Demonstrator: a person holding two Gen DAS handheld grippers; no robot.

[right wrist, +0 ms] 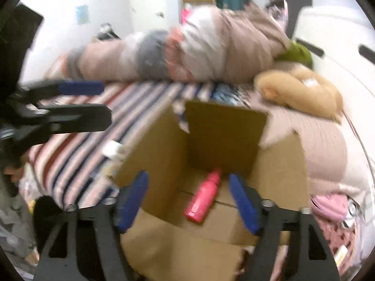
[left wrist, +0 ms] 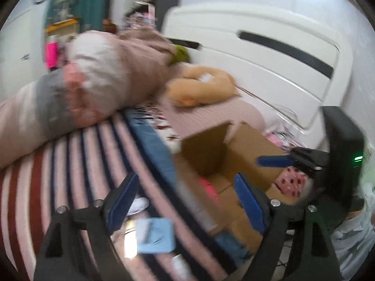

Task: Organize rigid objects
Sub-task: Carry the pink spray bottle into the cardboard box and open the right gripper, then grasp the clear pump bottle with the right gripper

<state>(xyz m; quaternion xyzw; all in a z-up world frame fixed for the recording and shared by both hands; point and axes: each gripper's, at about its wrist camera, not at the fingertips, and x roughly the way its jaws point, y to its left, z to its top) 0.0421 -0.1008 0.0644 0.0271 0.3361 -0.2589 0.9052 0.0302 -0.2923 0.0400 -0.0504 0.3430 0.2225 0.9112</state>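
My view: a rolled quilt (right wrist: 187,53) top centre, a tan plush (right wrist: 302,91) right, on a striped sheet (right wrist: 77,149).

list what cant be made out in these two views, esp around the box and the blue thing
- Light blue object, left wrist view: motion blur; what it is cannot be told.
- Cardboard box, right wrist view: near floor hidden behind the right gripper; only a pink bottle shows.
- Pink bottle, left wrist view: just a blurred pink smear.
- Small white item on the bed: too blurred.

Both wrist views look down, close over the cardboard box (right wrist: 211,154).
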